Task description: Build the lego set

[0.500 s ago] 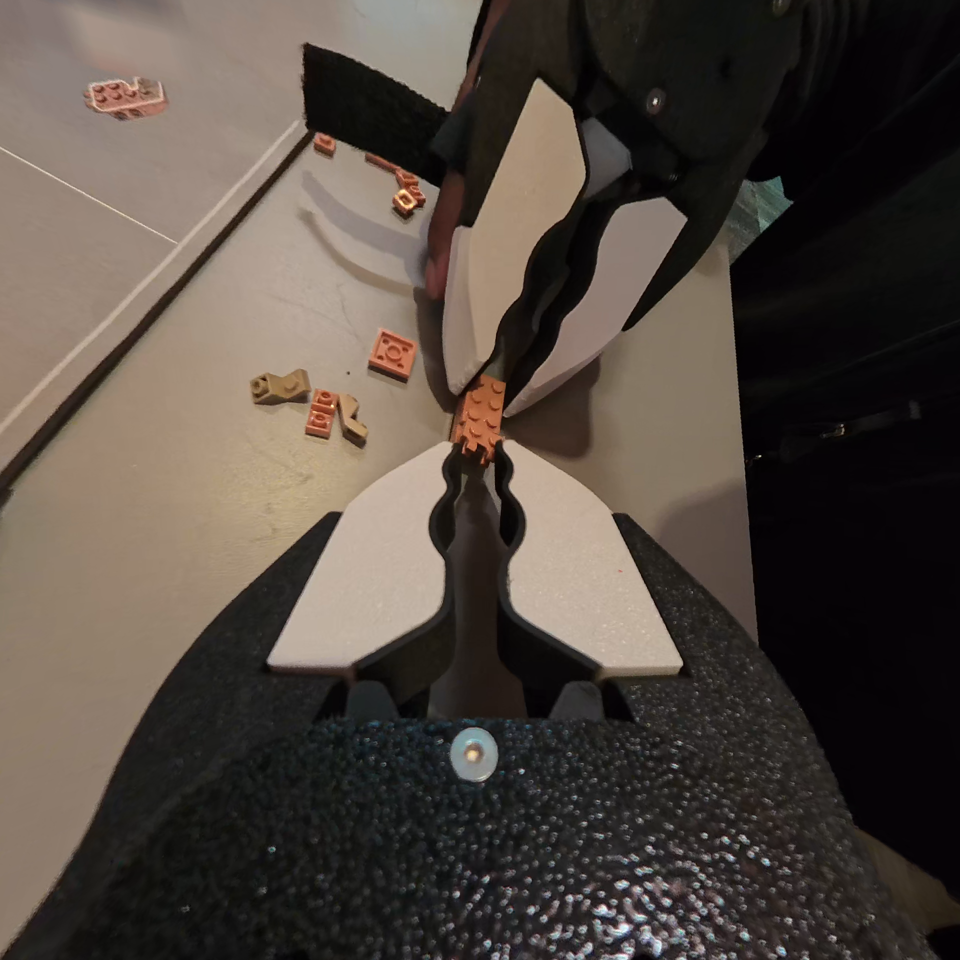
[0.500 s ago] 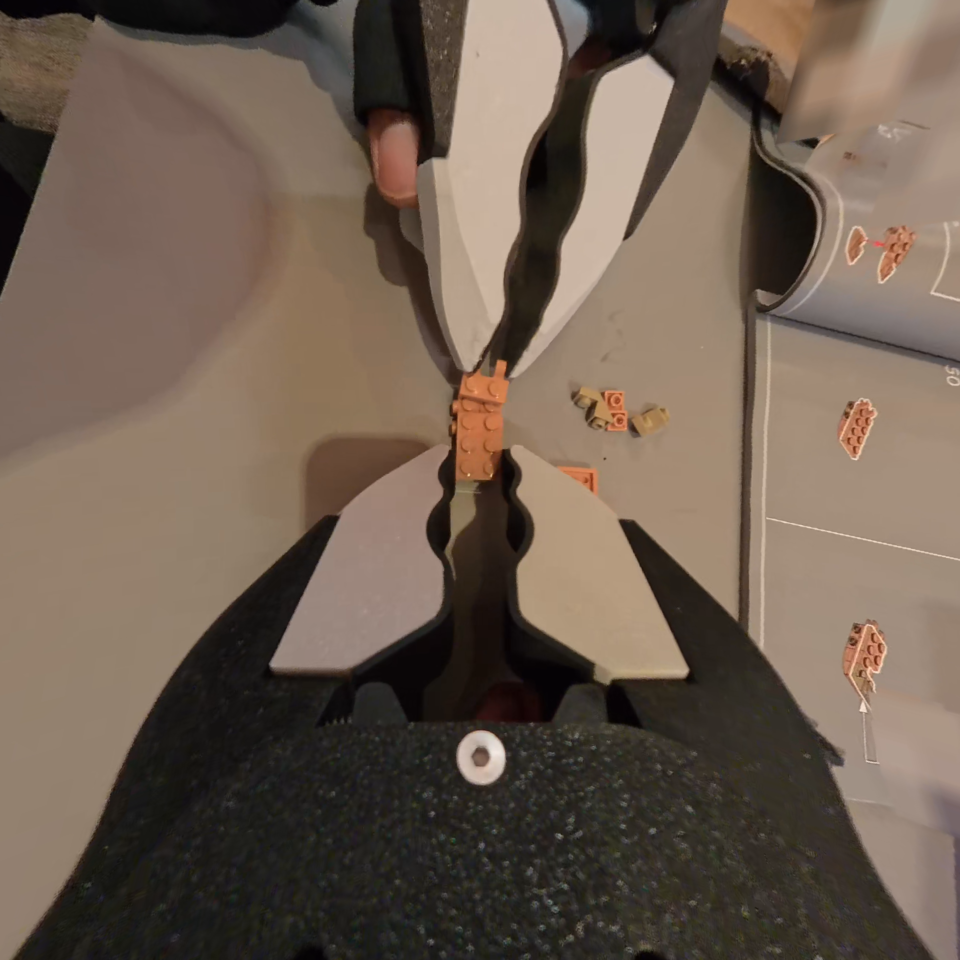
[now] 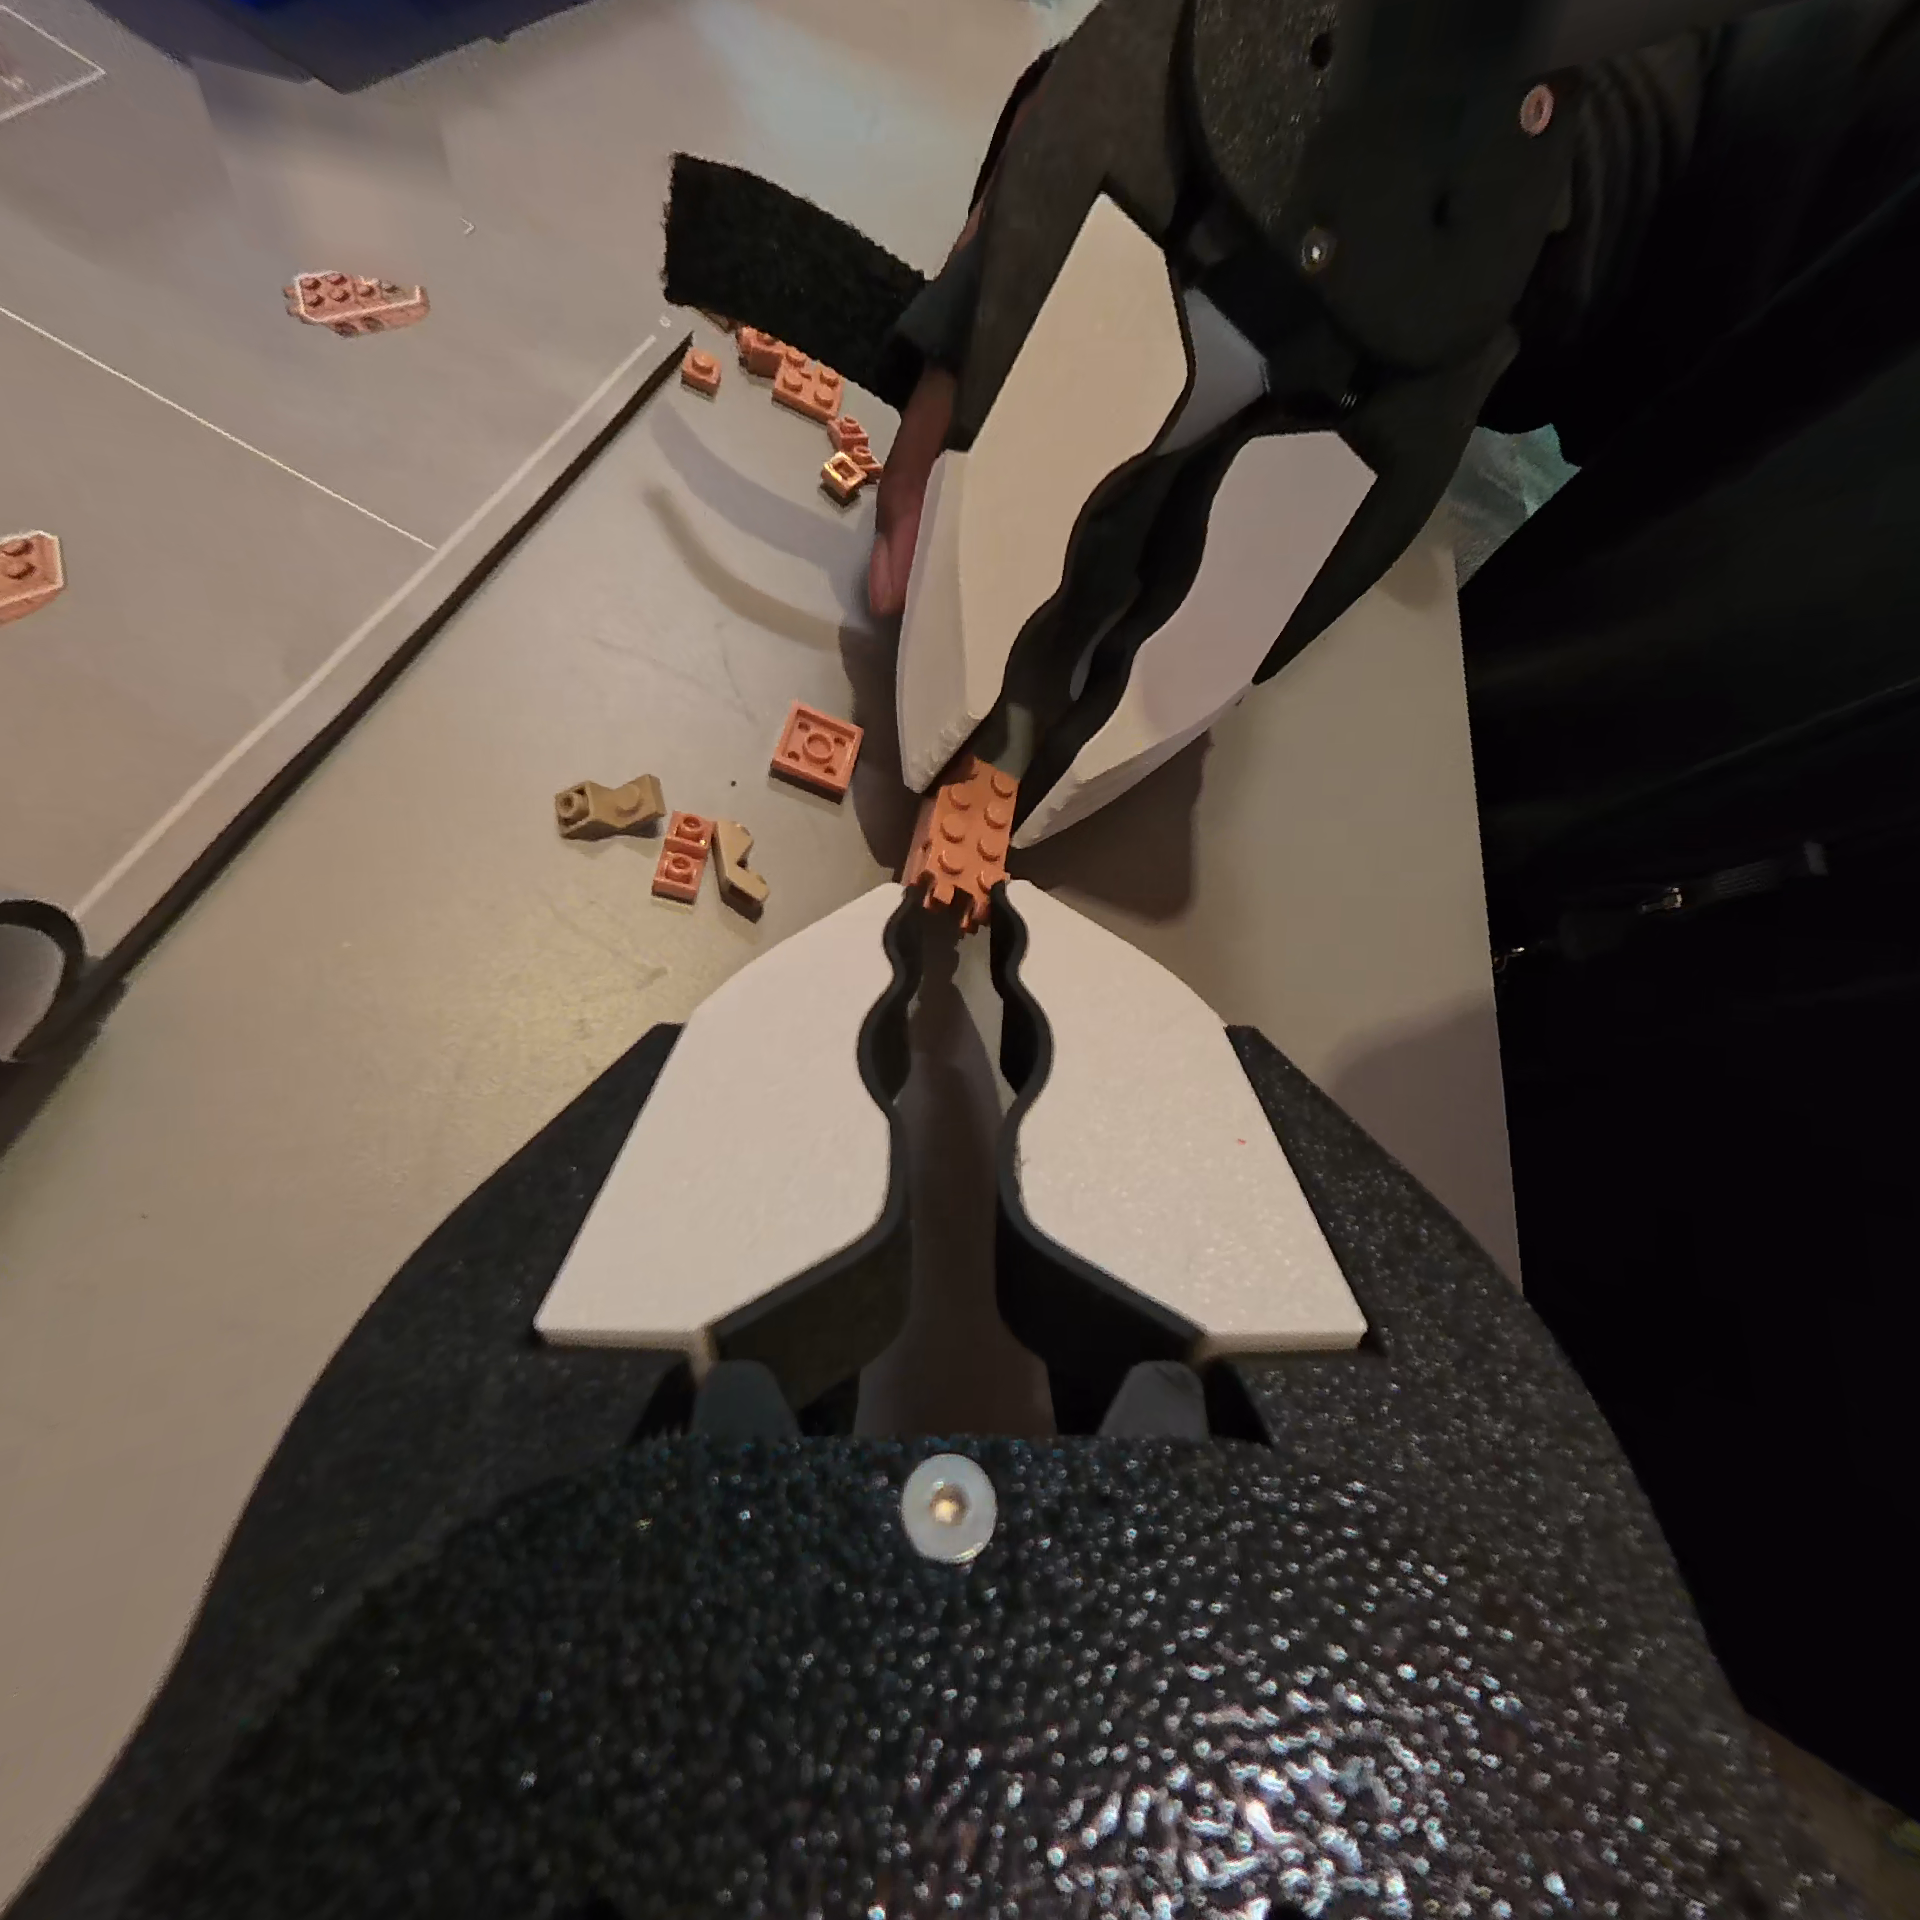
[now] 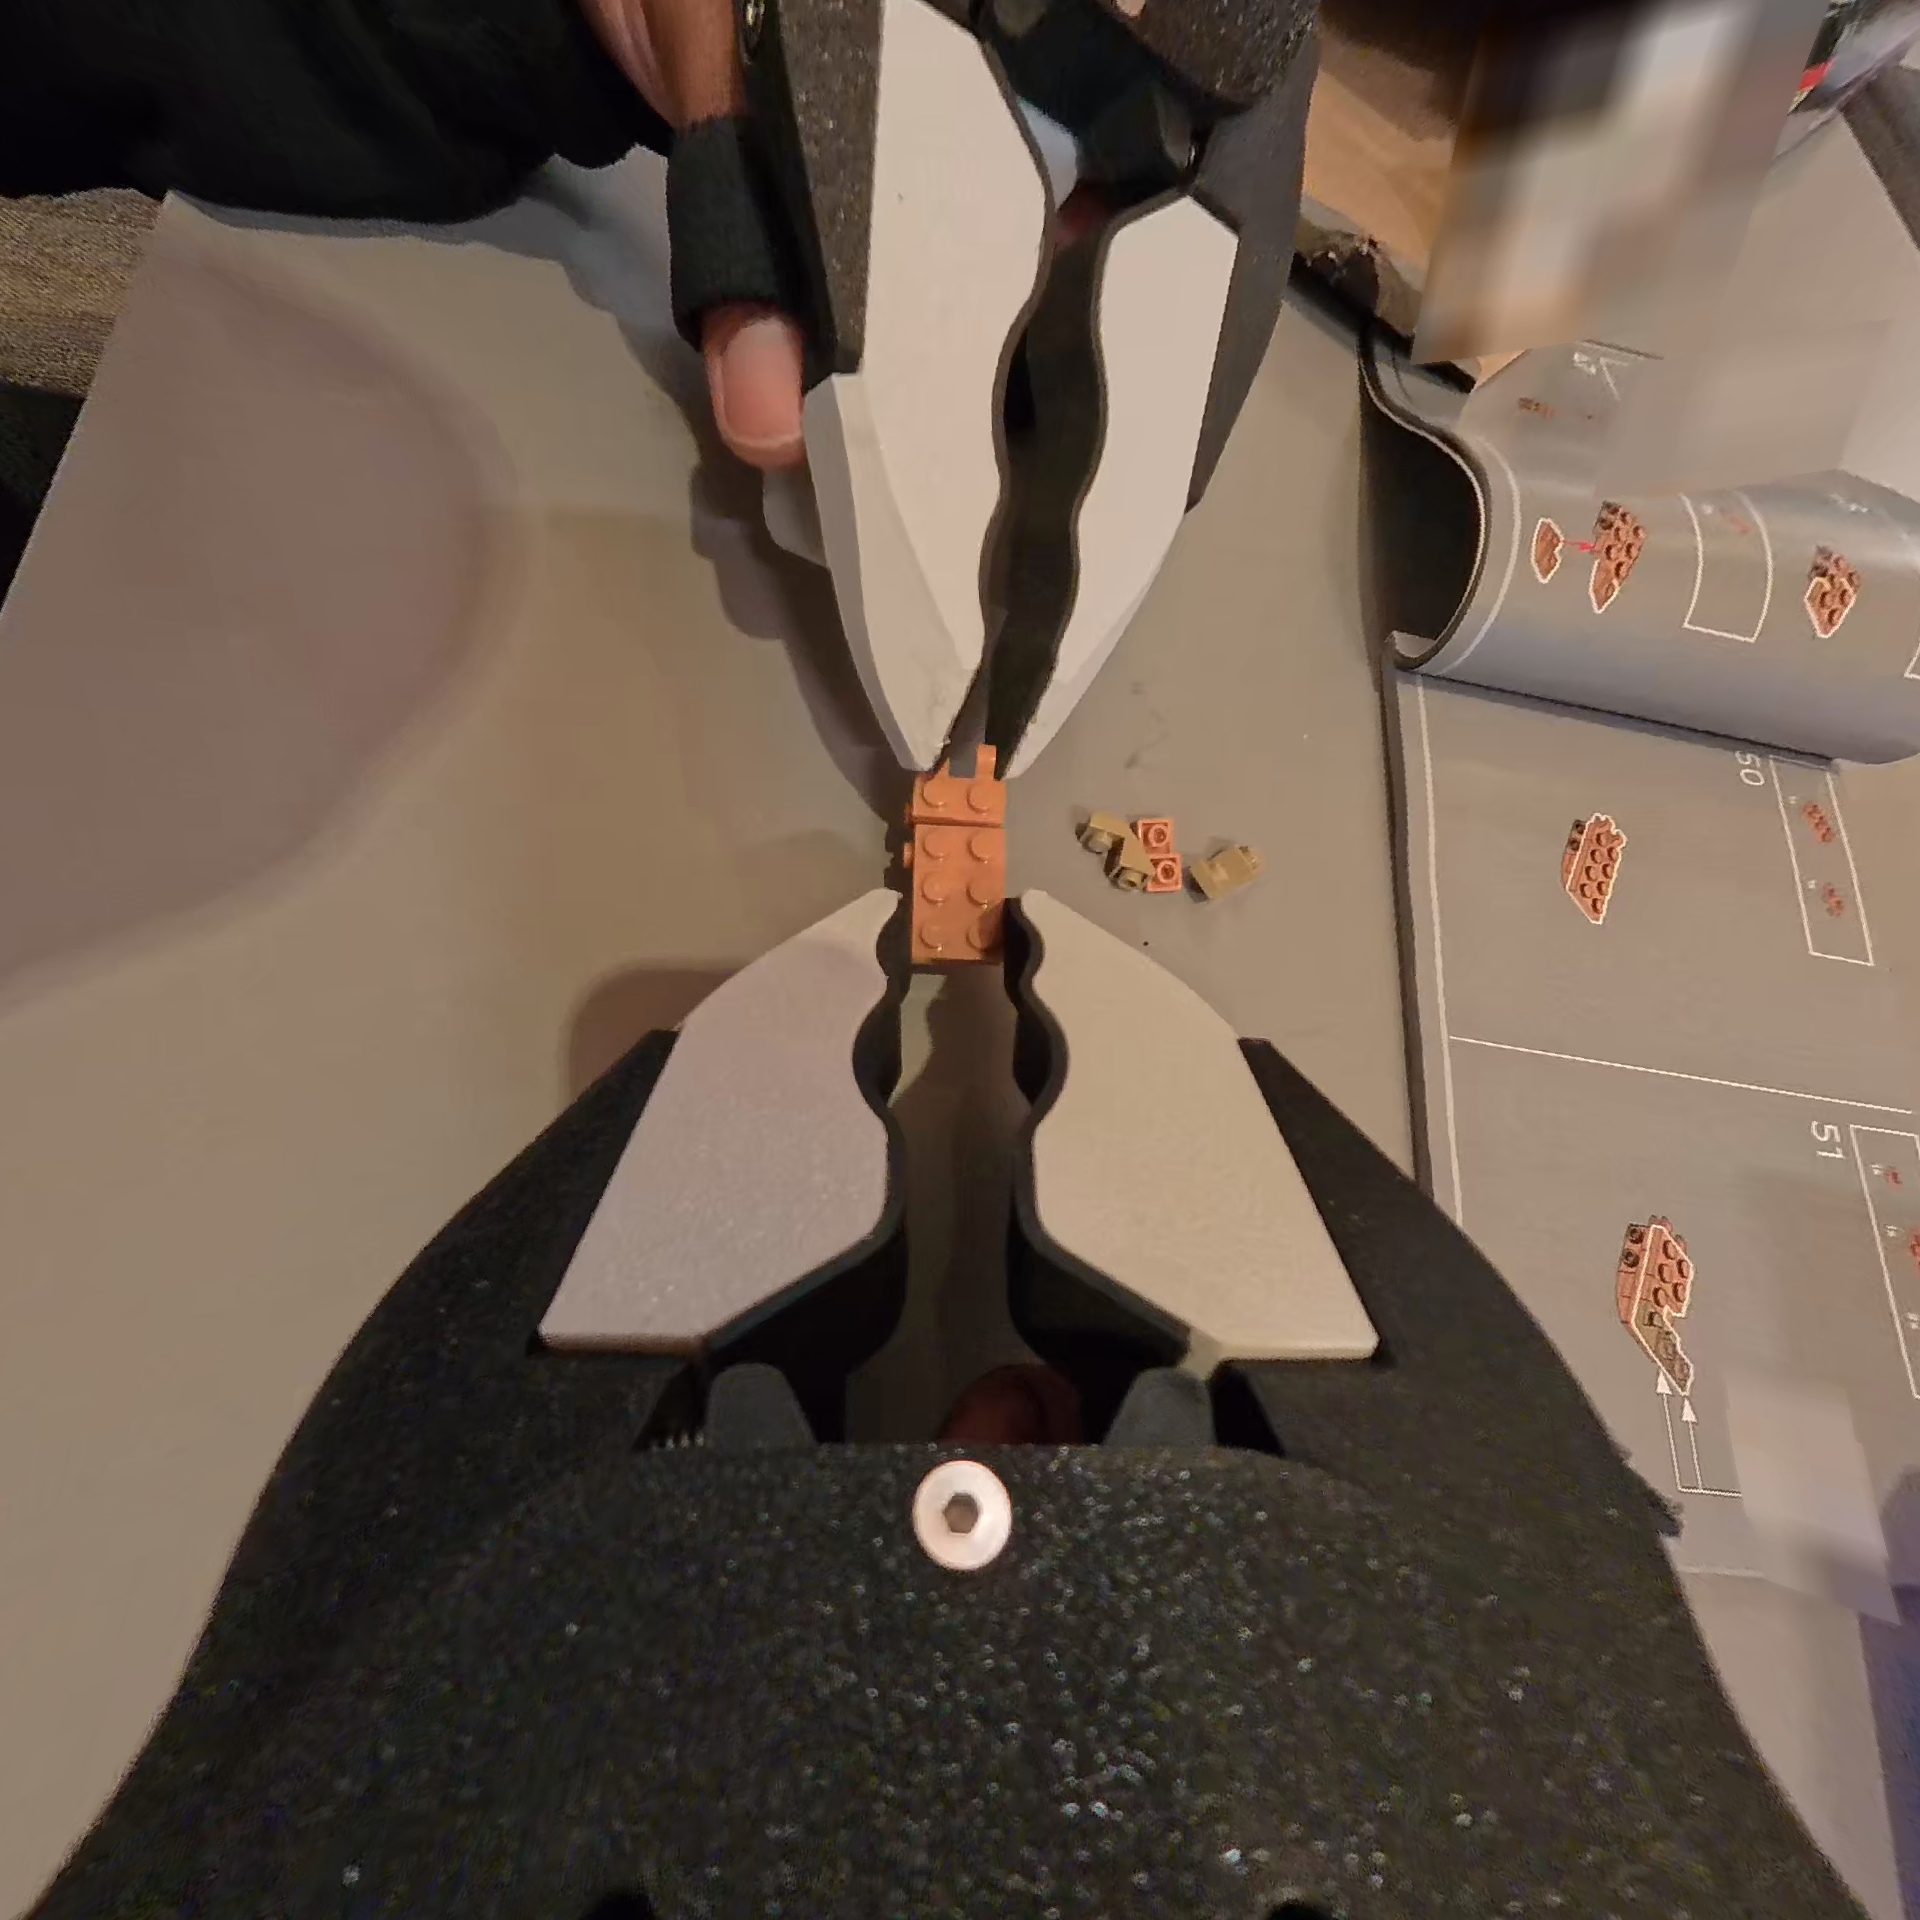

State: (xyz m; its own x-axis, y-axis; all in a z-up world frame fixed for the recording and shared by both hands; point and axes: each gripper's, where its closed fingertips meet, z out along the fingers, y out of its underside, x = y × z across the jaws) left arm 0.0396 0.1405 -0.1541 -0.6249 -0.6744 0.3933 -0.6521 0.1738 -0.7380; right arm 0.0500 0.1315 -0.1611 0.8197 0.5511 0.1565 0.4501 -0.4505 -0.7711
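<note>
the two grippers meet nose to nose over a grey table (image 3: 343, 1091), and one orange brick piece (image 3: 964, 837) hangs between them, up off the table with its shadow under it. it is made of small studded bricks stuck together

the left gripper (image 3: 954, 906) pinches the end of the brick piece that has little prongs. its white fingers (image 3: 800, 1049) are nearly together and both tips press on that end. in the right wrist view this gripper comes down from 12 o'clock, and a thumb (image 4: 762, 395) in a black fingerless glove rests on its side

the right gripper (image 4: 954, 925) pinches the other end, the wider studded end. its right tip presses on the brick side. the left tip looks close against it too, but that side is dark. in the left wrist view this gripper comes in from 1 o'clock and its two tips sit on both sides of the brick

at about 9 o'clock from the brick piece in the left wrist view lie a square orange plate (image 3: 817, 750), a small orange plate (image 3: 683, 858) and two tan pieces (image 3: 606, 807). more orange bits (image 3: 807, 382) lie farther off at 11 o'clock, near a black strap (image 3: 774, 272)

a grey mat (image 4: 1621, 987) with brick drawings and white lines lies at 3 o'clock in the right wrist view, and its far end is curled up in a roll (image 4: 1704, 603)
</note>
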